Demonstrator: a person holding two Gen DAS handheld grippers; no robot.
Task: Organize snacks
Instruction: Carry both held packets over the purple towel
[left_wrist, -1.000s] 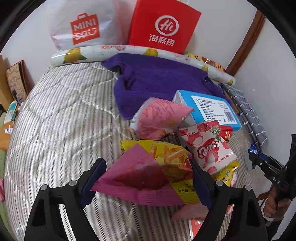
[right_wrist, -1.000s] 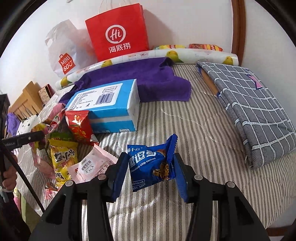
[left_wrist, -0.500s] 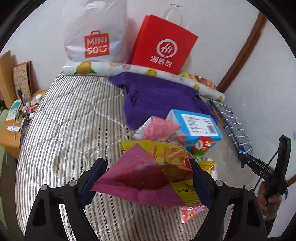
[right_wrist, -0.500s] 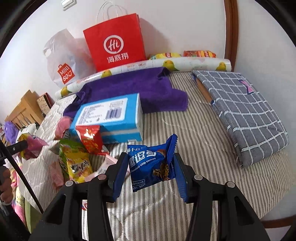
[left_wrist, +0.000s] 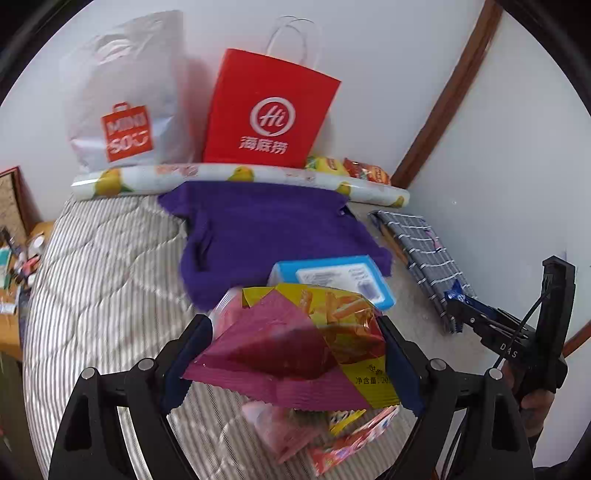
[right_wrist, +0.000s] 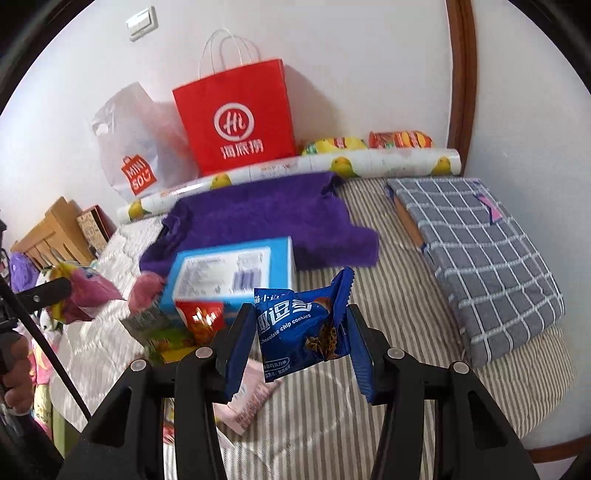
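Above a striped bed (left_wrist: 103, 266), the left gripper (left_wrist: 291, 354) pinches a pink-and-yellow snack bag (left_wrist: 295, 339), lifted clear of the snack pile (left_wrist: 325, 432) below. The right gripper (right_wrist: 299, 332) pinches a blue cookie packet (right_wrist: 303, 325) in the air, near a blue box (right_wrist: 229, 273) and purple towel (right_wrist: 258, 214).

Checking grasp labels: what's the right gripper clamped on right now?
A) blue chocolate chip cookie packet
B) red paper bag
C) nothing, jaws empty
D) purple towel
A: the right gripper has its jaws pressed on both sides of the blue cookie packet, held clear above the striped bed.
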